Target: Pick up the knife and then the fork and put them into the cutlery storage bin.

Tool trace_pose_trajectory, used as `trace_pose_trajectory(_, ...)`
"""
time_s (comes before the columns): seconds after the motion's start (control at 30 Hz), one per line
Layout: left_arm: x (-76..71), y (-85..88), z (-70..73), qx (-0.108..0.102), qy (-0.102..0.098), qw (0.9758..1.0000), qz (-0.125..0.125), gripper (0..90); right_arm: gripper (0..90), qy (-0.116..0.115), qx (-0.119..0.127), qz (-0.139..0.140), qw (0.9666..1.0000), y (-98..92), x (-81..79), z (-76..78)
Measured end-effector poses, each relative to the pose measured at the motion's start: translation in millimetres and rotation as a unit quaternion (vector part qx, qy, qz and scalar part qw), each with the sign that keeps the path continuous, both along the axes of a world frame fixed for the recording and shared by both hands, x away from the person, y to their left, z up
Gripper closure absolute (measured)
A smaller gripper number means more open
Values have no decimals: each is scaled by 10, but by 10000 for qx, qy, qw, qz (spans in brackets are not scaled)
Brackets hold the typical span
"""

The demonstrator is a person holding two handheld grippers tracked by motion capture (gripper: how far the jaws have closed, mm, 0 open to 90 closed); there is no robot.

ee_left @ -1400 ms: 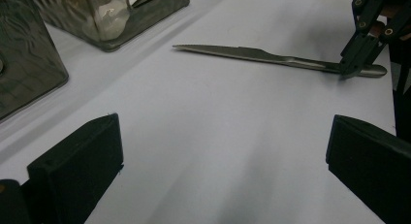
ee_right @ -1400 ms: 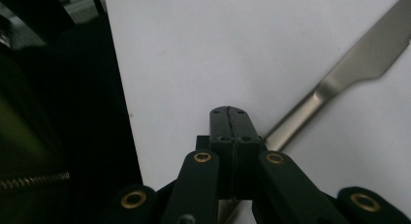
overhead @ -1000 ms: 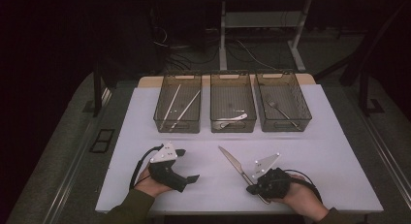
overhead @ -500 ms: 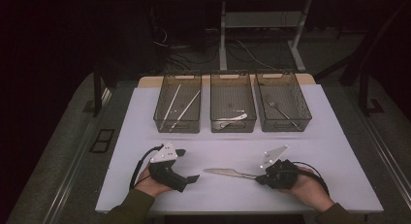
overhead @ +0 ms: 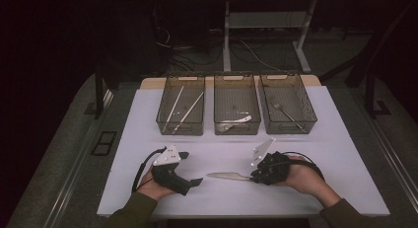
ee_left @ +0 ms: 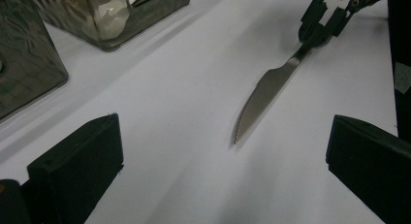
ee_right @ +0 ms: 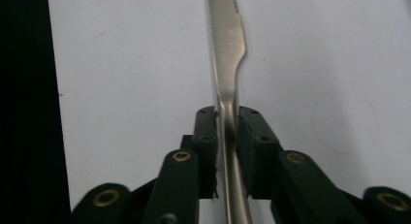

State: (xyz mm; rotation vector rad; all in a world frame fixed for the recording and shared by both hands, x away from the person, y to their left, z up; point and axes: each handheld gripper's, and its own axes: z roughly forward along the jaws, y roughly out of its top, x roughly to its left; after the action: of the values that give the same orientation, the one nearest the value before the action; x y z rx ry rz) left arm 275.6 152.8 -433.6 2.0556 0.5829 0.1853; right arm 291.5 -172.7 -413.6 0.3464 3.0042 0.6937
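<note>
Cutlery is being sorted, as far as can be judged, into three clear bins at the far side of the white table (overhead: 345, 154). The left bin (overhead: 181, 109) already holds what look like two chopsticks (overhead: 183, 107), the middle bin (overhead: 236, 108) holds a pale utensil (overhead: 236, 123) that cannot be identified with certainty, and the right bin (overhead: 287, 107) holds a fork (overhead: 285, 112). One knife (ee_left: 265, 97) is left outside them: it lies flat on the table near the front edge, between the two hands, blade pointing toward the left tool (overhead: 190, 169) and serrated edge visible in the left gripper view. Its handle runs between the jaws of the right tool (ee_right: 227, 136), which have just been opening; in the right gripper view a thin gap is seen on at least one side of the handle, so the knife is judged to be released rather than gripped, though a light touch on one pad cannot be ruled out. The left tool is held wide, with nothing between its jaws, aimed at the blade but well apart from it. The sorting is judged to be largely done, with only the knife's transfer left. Which bin it belongs in cannot be told for certain from the pictures.
</note>
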Motion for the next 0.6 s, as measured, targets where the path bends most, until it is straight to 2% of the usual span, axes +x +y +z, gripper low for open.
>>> trace_pose_trajectory(0.07,-2,1,1,-9,1,10000,-3,0,734,26,-223,137,9997,78,25,-15)
trace_pose_trajectory(0.23,-3,1,1,-21,3,10000,-6,0,738,38,-747,257,9969,214,83,-43)
trace_pose_trajectory(0.47,1,0,0,-12,-3,10000,-26,0,774,115,-1083,438,9931,317,124,-51)
trace_pose_trajectory(0.6,2,-6,-6,-9,1,10000,-40,0,776,42,-1373,541,9890,394,116,-44)
